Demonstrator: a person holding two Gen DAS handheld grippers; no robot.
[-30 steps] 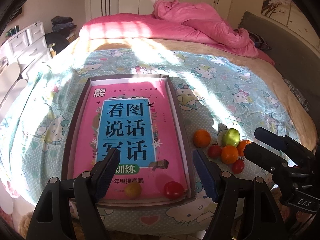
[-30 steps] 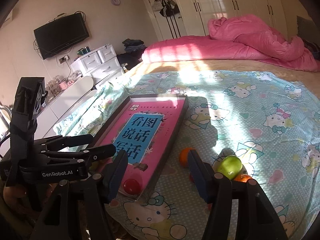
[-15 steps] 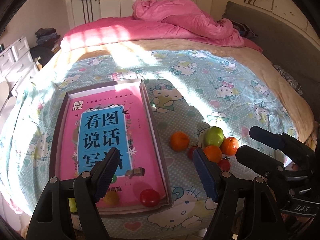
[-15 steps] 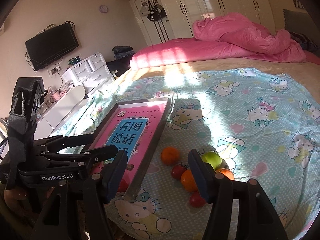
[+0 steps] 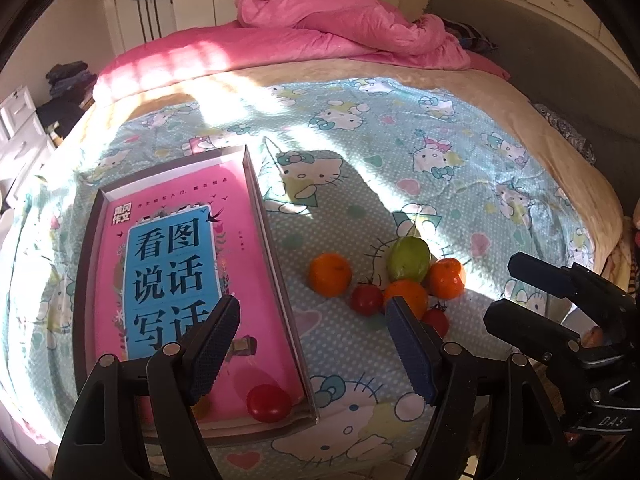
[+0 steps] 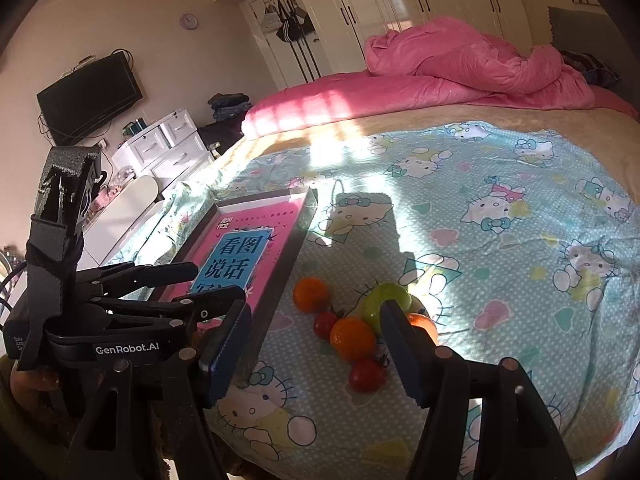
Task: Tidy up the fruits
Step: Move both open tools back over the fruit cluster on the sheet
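A shallow grey box [image 5: 276,272] with a pink book in it lies on the bedspread at the left. Inside it a red tomato [image 5: 269,403] rests at the near end. Right of the box is a fruit pile: a green apple [image 5: 408,259], three oranges [image 5: 330,274] and two tomatoes [image 5: 366,299]. My left gripper [image 5: 311,312] hangs open over the box's right wall, empty. My right gripper [image 6: 313,312] hovers above the pile, jaws opening; an orange [image 6: 352,338] and a tomato [image 6: 367,374] show between its fingers, untouched. The apple [image 6: 380,300] is partly behind its right finger.
A pink duvet [image 5: 340,28] is heaped at the far end of the bed. White drawers [image 6: 168,148] and a wall television [image 6: 90,98] stand left of the bed. The bed's near edge runs just below the grippers. A hand [image 6: 28,384] grips the left tool.
Both grippers have shifted right over the bed: the box has slid left in both views and the fruit pile now sits nearer the middle. The right gripper's fingers stand slightly wider.
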